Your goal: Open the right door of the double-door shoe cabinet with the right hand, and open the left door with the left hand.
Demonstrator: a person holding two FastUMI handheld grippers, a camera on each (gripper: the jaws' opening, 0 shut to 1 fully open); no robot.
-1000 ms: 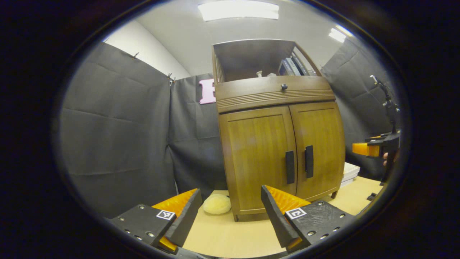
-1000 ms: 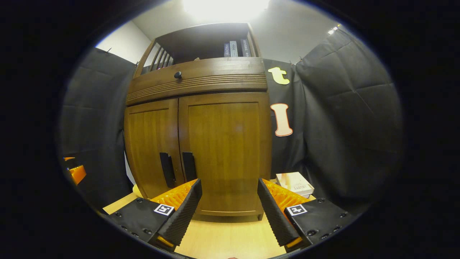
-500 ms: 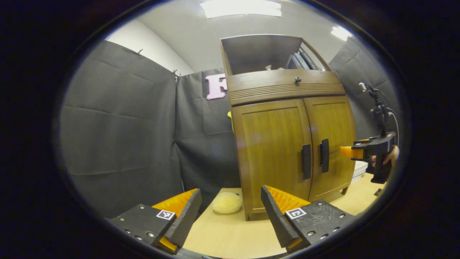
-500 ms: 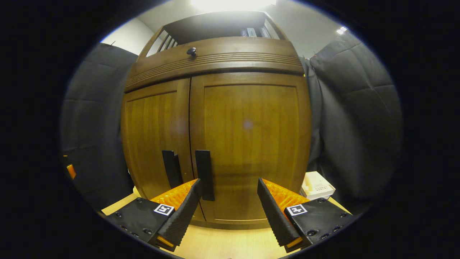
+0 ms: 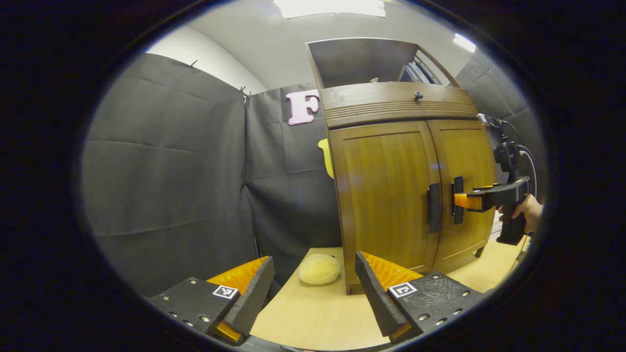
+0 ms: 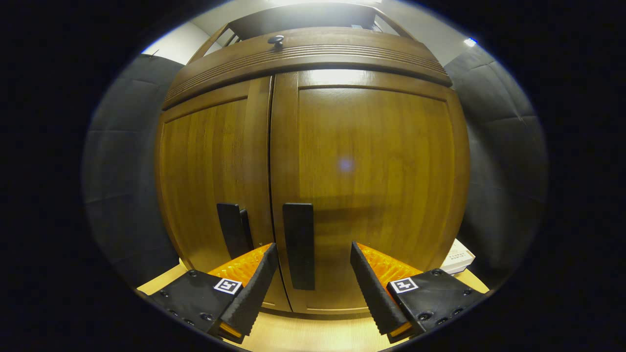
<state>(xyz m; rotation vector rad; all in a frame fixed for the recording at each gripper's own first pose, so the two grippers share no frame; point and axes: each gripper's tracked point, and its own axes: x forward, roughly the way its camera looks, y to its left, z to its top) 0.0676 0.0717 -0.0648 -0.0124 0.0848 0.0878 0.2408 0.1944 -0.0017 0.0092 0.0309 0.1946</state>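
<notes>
A brown wooden shoe cabinet (image 5: 386, 195) stands on a pale table, both doors closed. In the right gripper view the right door (image 6: 371, 171) looms close, and its dark vertical handle (image 6: 299, 244) sits between my open right gripper's (image 6: 311, 254) fingers, nearer the left one, untouched. The left door's handle (image 6: 234, 230) lies just beside it. In the left gripper view my left gripper (image 5: 313, 274) is open and empty, well back from the cabinet; the left door handle (image 5: 434, 208) is ahead to the right. There the right gripper (image 5: 462, 201), held by a hand, reaches the right handle (image 5: 458, 193).
A yellow fluffy pad (image 5: 319, 268) lies on the table (image 5: 313, 318) beside the cabinet's left foot. A drawer with a small knob (image 5: 418, 95) tops the doors, with an open shelf above. A white box (image 6: 457, 256) sits right of the cabinet. Black cloth walls surround.
My right gripper has moved in toward the right door until its handle lies between the fingers. My left gripper view has swung leftward, so the cabinet sits further right.
</notes>
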